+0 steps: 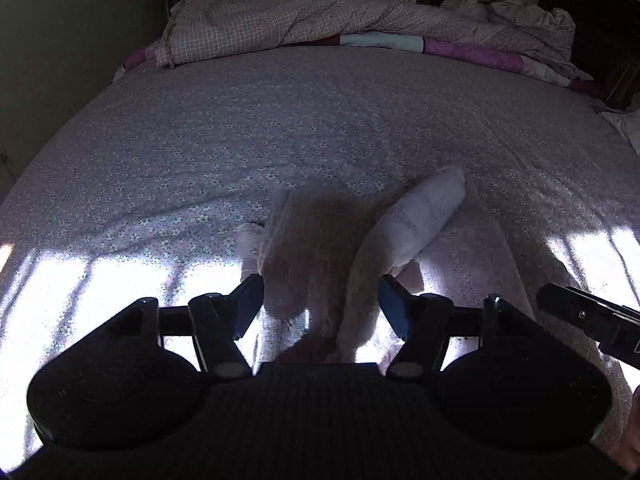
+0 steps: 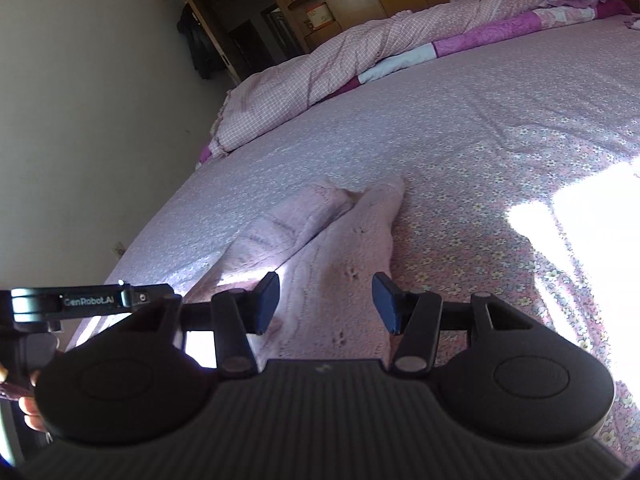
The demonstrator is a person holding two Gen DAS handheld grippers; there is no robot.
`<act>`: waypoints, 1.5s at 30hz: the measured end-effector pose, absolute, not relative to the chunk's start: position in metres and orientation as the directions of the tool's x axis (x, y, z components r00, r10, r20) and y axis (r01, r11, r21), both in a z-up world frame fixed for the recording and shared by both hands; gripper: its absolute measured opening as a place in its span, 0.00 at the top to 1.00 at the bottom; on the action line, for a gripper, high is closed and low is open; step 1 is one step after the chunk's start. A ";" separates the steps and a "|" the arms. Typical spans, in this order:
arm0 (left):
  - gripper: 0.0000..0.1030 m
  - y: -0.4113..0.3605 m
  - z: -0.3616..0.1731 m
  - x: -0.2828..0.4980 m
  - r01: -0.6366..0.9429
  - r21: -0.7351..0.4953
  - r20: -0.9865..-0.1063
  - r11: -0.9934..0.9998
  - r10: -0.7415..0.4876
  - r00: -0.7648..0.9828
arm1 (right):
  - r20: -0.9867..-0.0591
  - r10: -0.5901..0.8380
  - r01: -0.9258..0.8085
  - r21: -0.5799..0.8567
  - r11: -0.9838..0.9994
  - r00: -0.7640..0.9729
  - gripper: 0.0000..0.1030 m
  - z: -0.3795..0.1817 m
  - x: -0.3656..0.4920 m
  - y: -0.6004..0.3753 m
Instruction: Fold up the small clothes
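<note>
A small pale pink knitted garment [image 1: 320, 236] lies on the flowered bed sheet [image 1: 280, 120], with two long parts stretching away from me. My left gripper [image 1: 320, 304] is open just above its near end, the fabric between the spread jaws. In the right wrist view the same garment [image 2: 340, 256] lies below my right gripper [image 2: 326, 302], which is open too and holds nothing. The right gripper's body shows at the right edge of the left wrist view [image 1: 588, 316]; the left one shows at the left of the right wrist view [image 2: 80, 302].
A rumpled pink checked quilt [image 1: 320, 20] lies along the far side of the bed. Bright sun patches [image 2: 580, 232] fall on the near sheet. Wooden cabinets [image 2: 320, 4] and a wall [image 2: 80, 120] stand beyond the bed.
</note>
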State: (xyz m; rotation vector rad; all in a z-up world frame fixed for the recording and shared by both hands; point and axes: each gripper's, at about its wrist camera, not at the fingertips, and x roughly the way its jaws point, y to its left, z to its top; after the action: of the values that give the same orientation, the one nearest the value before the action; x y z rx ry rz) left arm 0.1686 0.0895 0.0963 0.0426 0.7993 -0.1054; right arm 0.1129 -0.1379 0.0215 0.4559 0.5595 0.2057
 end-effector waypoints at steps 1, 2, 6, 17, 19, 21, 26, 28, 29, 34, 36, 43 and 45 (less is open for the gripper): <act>0.29 0.086 0.092 0.175 0.120 -0.008 -0.719 0.993 -0.089 0.689 | -0.468 0.305 -0.057 0.472 0.880 0.829 0.47 0.019 0.114 -0.141; 0.29 0.083 0.088 0.180 0.129 -0.011 -0.722 0.992 -0.097 0.685 | -0.473 0.303 -0.051 0.474 0.879 0.828 0.47 0.017 0.116 -0.143; 0.29 0.074 0.075 0.199 0.180 -0.043 -0.726 0.983 -0.155 0.670 | -0.485 0.295 -0.031 0.481 0.876 0.823 0.47 0.009 0.121 -0.148; 0.29 0.055 0.051 0.230 0.197 -0.099 -0.694 0.975 -0.209 0.689 | -0.499 0.293 -0.014 0.489 0.872 0.816 0.47 -0.003 0.134 -0.147; 0.29 0.055 0.048 0.236 0.193 -0.109 -0.704 0.975 -0.213 0.677 | -0.499 0.297 -0.017 0.490 0.871 0.814 0.47 -0.003 0.137 -0.148; 0.30 0.054 0.044 0.242 0.190 -0.122 -0.712 0.974 -0.220 0.667 | -0.497 0.301 -0.023 0.490 0.872 0.814 0.47 -0.003 0.138 -0.148; 0.82 0.053 0.041 0.243 0.180 -0.124 -0.690 0.976 -0.215 0.691 | -0.497 0.306 -0.027 0.493 0.870 0.812 0.47 -0.005 0.141 -0.148; 0.88 0.061 0.047 0.236 0.149 -0.122 -0.658 0.981 -0.193 0.728 | -0.496 0.311 -0.030 0.495 0.868 0.811 0.47 -0.005 0.141 -0.148; 0.88 0.066 0.051 0.232 0.132 -0.120 -0.640 0.984 -0.178 0.747 | -0.496 0.314 -0.033 0.495 0.868 0.810 0.47 -0.005 0.142 -0.148; 0.88 0.101 0.054 0.220 0.029 -0.133 -0.623 0.991 -0.107 0.775 | -0.484 0.356 -0.083 0.497 0.864 0.799 0.47 -0.002 0.146 -0.143; 0.88 0.115 0.048 0.220 -0.019 -0.135 -0.641 0.991 -0.073 0.764 | -0.476 0.390 -0.133 0.488 0.863 0.788 0.47 0.000 0.146 -0.134; 0.87 0.138 0.034 0.226 -0.087 -0.239 -0.676 0.967 -0.101 0.730 | -0.499 0.396 -0.220 0.375 0.901 0.771 0.43 0.002 0.147 -0.097; 0.87 0.141 0.036 0.227 -0.091 -0.274 -0.669 0.957 -0.122 0.733 | -0.504 0.387 -0.221 0.359 0.907 0.772 0.43 0.002 0.147 -0.096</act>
State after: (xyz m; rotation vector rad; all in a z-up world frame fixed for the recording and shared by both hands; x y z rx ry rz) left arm 0.2274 0.1405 0.0360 -0.2995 0.7507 -0.0170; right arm 0.1468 -0.0958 0.0017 0.2884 0.6057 0.3345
